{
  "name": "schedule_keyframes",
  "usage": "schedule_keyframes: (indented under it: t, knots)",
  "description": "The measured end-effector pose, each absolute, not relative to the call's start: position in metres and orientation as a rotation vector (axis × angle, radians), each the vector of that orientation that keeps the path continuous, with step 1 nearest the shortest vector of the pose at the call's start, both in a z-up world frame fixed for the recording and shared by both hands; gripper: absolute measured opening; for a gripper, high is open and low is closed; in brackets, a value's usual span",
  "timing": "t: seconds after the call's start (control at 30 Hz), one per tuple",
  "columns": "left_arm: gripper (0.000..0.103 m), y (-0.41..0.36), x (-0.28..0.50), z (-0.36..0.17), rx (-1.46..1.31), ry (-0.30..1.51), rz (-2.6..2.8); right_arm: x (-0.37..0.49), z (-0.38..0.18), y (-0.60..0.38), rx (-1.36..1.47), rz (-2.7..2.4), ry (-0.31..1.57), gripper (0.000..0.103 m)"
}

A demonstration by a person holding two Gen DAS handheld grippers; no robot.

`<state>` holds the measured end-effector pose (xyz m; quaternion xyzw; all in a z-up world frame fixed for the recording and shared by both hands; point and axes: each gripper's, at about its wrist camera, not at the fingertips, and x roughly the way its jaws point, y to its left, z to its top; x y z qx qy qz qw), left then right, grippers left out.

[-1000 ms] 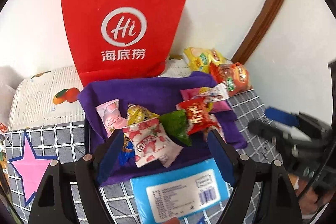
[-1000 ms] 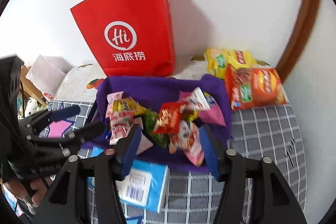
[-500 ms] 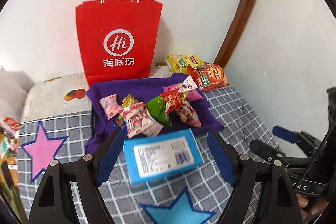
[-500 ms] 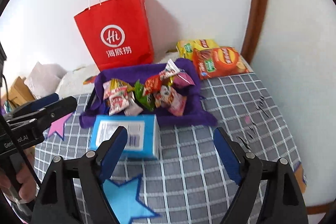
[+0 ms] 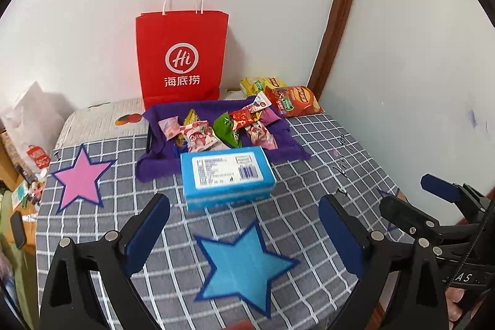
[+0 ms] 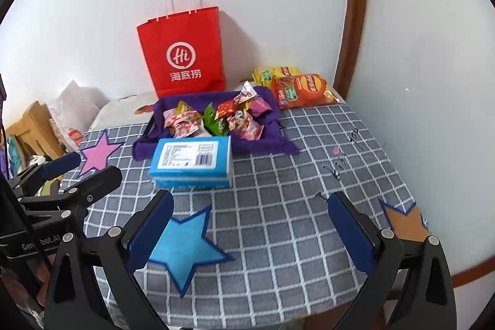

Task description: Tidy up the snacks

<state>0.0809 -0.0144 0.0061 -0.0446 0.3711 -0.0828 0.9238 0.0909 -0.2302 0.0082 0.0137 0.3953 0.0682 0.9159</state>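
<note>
While both grippers hang over the checked cloth (image 5: 309, 175), neither one holds or touches anything. Jaws of the left gripper (image 5: 244, 234) are spread wide and have just been opening, with only cloth and a blue star (image 5: 241, 265) showing between them. Jaws of the right gripper (image 6: 250, 228) are equally wide and have also just been opening, bare cloth between them and the same star at their 8 o'clock.

From the left wrist camera, the blue box (image 5: 227, 175) lies flat at 12 o'clock of the left gripper, well clear of the pads. Just behind the box, touching its far edge, the purple cloth (image 5: 154, 163) carries a pile of small snacks (image 5: 216, 129). At 12 o'clock beyond that stands the red bag (image 5: 182, 57), upright against the wall. Two chip bags (image 5: 294, 101) lie at 1 o'clock beside the purple cloth, near the corner. A pink star (image 5: 80, 178) sits at 10 o'clock. The right gripper enters this view at 3 o'clock.
</note>
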Motion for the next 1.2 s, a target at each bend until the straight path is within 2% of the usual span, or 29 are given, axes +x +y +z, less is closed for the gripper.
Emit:
schedule_keyframes:
  t: [0.43, 1.2]
  knots:
    - [0.097, -0.025, 0.016, 0.023, -0.074, 0.695, -0.133, 0.026, 0.016, -0.24, 0.053, 0.15, 0.76, 0.099]
    - [0.097, -0.033, 0.004, 0.032, -0.059, 0.662, -0.14, 0.011, 0.02, -0.244, 0.051, 0.12, 0.725, 0.099]
